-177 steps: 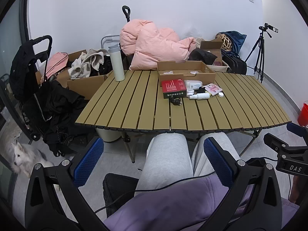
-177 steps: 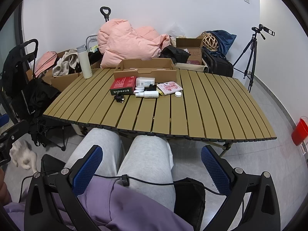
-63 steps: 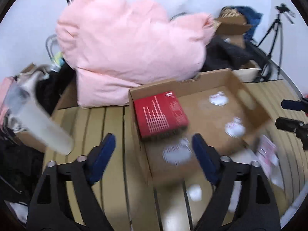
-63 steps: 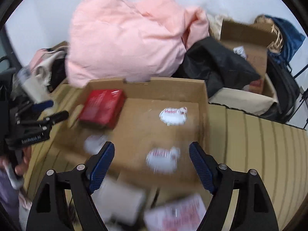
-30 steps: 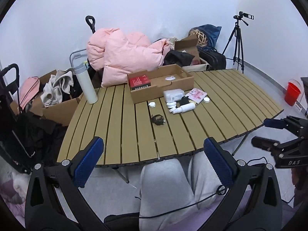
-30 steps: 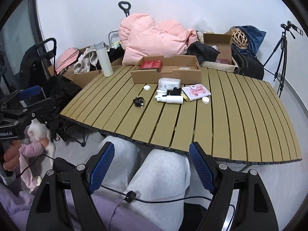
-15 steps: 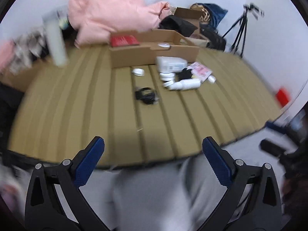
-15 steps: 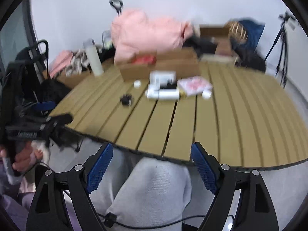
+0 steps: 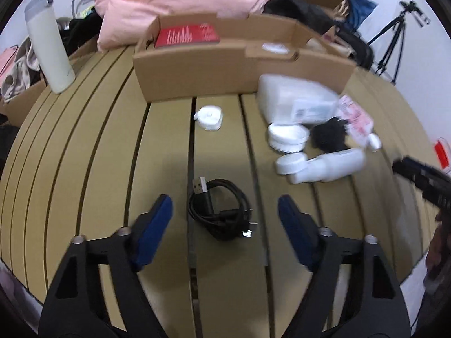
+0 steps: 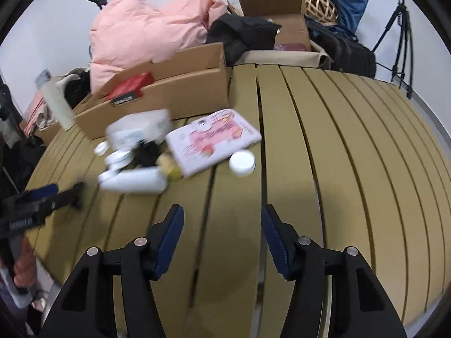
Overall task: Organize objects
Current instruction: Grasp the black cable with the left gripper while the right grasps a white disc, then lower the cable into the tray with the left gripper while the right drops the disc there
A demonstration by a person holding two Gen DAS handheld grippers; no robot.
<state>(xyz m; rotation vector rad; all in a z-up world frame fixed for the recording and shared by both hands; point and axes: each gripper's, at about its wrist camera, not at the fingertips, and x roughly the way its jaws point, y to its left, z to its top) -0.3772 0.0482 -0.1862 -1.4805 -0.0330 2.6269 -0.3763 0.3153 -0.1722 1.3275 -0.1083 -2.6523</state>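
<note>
We find the left gripper point(image 9: 225, 211) spread wide, empty, with the coiled black cable point(image 9: 221, 209) lying on the table point(image 9: 84, 155) between its fingers. The right gripper point(image 10: 222, 225) is likewise open and empty over bare slats; the white jar point(image 10: 241, 163) sits at its twelve o'clock. The cardboard box point(image 9: 197, 76), at twelve o'clock from the cable, holds a red box point(image 9: 187, 36). Risk, in our judgement: loose loops may slip the pinch or snag in the slat gaps.
</note>
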